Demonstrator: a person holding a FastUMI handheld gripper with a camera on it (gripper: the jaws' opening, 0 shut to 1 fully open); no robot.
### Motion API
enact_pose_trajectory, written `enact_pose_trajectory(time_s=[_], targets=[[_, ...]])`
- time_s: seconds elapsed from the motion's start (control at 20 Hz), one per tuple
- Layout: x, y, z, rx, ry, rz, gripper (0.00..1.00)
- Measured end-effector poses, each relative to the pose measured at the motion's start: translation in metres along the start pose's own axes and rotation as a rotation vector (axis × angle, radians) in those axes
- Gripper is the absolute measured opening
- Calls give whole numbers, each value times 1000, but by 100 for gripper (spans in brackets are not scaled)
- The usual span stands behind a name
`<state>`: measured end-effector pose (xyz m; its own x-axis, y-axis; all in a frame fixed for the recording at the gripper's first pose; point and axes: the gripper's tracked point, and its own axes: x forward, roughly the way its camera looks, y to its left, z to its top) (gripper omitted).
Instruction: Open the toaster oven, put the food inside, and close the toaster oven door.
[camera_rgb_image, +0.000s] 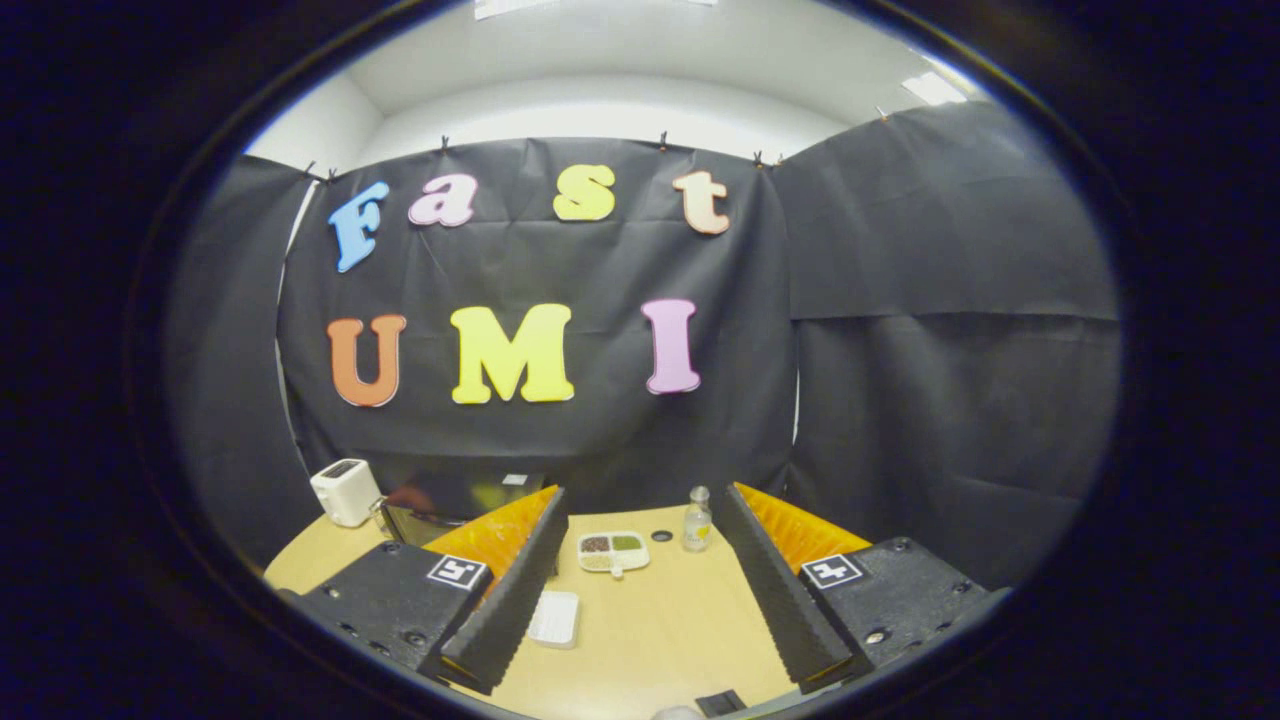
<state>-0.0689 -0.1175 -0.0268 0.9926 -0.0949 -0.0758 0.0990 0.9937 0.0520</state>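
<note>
A black toaster oven (445, 503) with a glass front stands at the back left of the wooden table (660, 630), partly hidden behind my left finger; its door looks closed. A white divided dish of food (612, 551), with dark, green and pale portions, lies between and just ahead of my fingers. My gripper (640, 497) hangs above the table, open wide, with nothing between its fingers and well short of the oven.
A white pop-up toaster (345, 491) stands left of the oven. A small clear bottle (697, 520) and a black disc (661, 536) sit right of the dish. A white ribbed tray (554, 618) lies by my left finger. A small black object (720, 703) is at the table's near edge.
</note>
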Motion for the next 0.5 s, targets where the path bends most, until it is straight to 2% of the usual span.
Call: enact_pose_trajectory(time_s=[0.1, 0.35, 0.5], targets=[[-1, -7, 14, -2, -29, -7, 99], [10, 8, 22, 41, -49, 99, 100], [15, 6, 15, 42, -48, 130, 99]])
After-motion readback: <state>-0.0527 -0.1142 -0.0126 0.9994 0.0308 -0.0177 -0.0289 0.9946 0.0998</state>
